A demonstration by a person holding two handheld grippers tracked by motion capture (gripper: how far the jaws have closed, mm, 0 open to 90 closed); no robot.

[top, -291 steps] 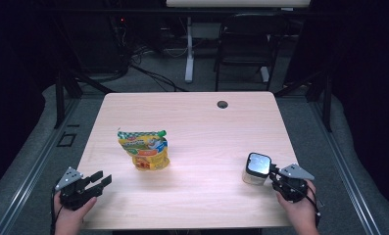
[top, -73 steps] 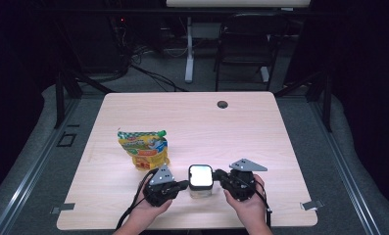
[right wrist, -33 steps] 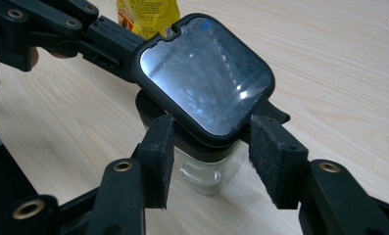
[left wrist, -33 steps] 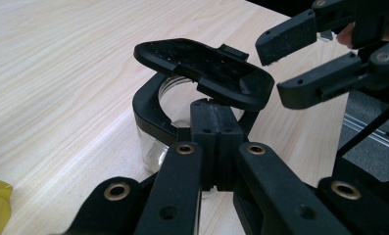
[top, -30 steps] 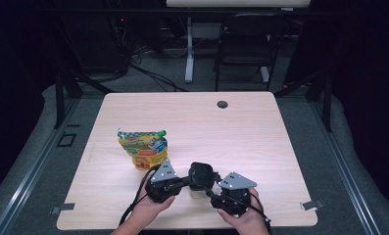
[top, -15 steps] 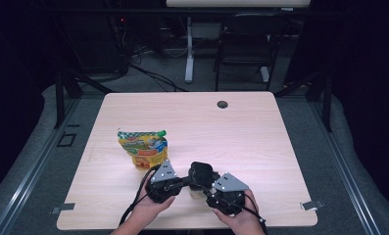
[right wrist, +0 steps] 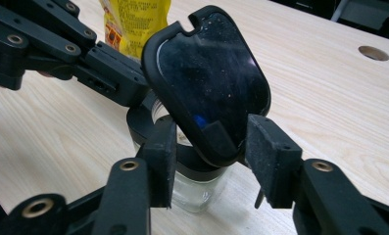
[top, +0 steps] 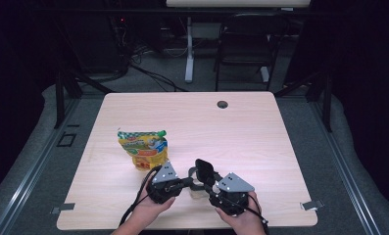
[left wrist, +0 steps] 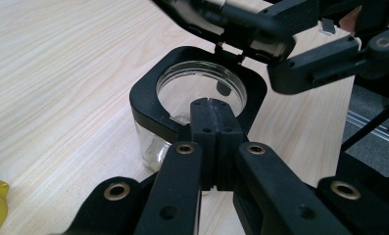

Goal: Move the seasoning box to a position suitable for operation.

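Note:
A clear glass jar with a black square collar stands near the table's front edge. Its hinged black lid is flipped up and tilted. My left gripper is shut, jaws pressed together, with their tips resting on the collar's near rim. My right gripper comes from the opposite side. Its jaws have just been closing with the raised lid's lower end between them, and both pads meet the lid's edges. In the high view the two grippers face each other over the jar.
A yellow snack pouch stands just behind and left of the left gripper. A dark round cable hole sits near the far edge of the wooden table. Chairs and cables are on the floor beyond.
The right gripper has shifted slightly closer in around the raised lid. The left gripper and the jar stay put.

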